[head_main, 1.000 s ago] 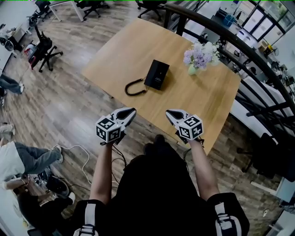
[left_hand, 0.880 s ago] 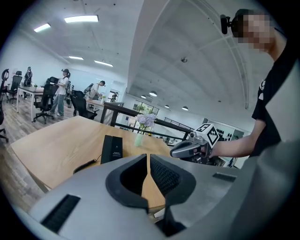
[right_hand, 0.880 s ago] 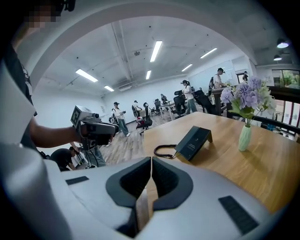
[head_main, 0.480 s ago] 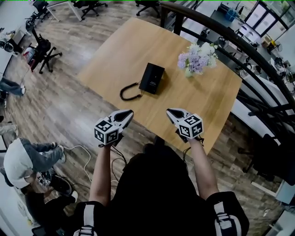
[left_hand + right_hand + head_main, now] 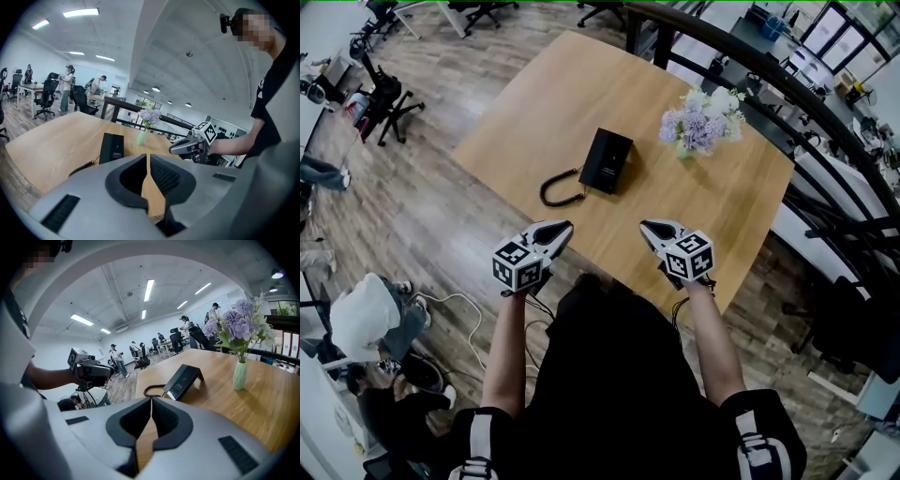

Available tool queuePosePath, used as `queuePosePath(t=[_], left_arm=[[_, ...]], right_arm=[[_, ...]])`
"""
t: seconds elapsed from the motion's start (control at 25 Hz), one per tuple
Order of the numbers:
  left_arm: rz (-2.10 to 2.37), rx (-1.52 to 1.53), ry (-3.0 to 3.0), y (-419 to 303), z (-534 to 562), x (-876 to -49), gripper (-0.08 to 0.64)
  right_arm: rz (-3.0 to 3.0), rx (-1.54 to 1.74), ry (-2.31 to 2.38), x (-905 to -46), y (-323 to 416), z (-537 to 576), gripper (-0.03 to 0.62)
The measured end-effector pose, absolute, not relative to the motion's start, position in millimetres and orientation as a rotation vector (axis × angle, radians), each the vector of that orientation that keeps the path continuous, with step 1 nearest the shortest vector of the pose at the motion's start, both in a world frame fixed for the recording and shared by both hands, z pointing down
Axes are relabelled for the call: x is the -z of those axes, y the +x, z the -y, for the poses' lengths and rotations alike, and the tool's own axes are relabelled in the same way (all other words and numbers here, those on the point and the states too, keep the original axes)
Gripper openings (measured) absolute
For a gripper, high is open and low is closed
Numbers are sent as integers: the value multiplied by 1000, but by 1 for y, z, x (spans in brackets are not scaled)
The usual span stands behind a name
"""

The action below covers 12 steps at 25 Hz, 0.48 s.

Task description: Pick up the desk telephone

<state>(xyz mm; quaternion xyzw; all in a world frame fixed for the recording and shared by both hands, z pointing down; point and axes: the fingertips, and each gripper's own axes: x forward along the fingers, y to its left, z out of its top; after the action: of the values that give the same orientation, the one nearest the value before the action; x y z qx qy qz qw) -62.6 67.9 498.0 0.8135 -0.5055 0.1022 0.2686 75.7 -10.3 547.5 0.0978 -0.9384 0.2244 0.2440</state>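
A black desk telephone lies on the wooden table, its coiled cord curling out to its left. My left gripper hovers at the table's near edge, shut and empty, well short of the phone. My right gripper is level with it to the right, also shut with nothing between its tips. Each gripper shows in the other's view: the right one, the left one.
A pale green vase of lilac flowers stands right of the phone. A dark curved railing runs behind the table. Office chairs and people are on the wood floor at left.
The table and phone have slid slightly left and down in the head view as I came closer. Both grippers stay shut and side by side. A person at lower left has shifted.
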Motion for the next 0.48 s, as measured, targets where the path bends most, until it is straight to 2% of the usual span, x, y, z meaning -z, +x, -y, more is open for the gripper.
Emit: queuePosePath(t=[0.48], left_arm=[[1229,-302,2277,-106,-4,-499,23]], right_arm=[[2529,-650,462,-549,52,61,25]])
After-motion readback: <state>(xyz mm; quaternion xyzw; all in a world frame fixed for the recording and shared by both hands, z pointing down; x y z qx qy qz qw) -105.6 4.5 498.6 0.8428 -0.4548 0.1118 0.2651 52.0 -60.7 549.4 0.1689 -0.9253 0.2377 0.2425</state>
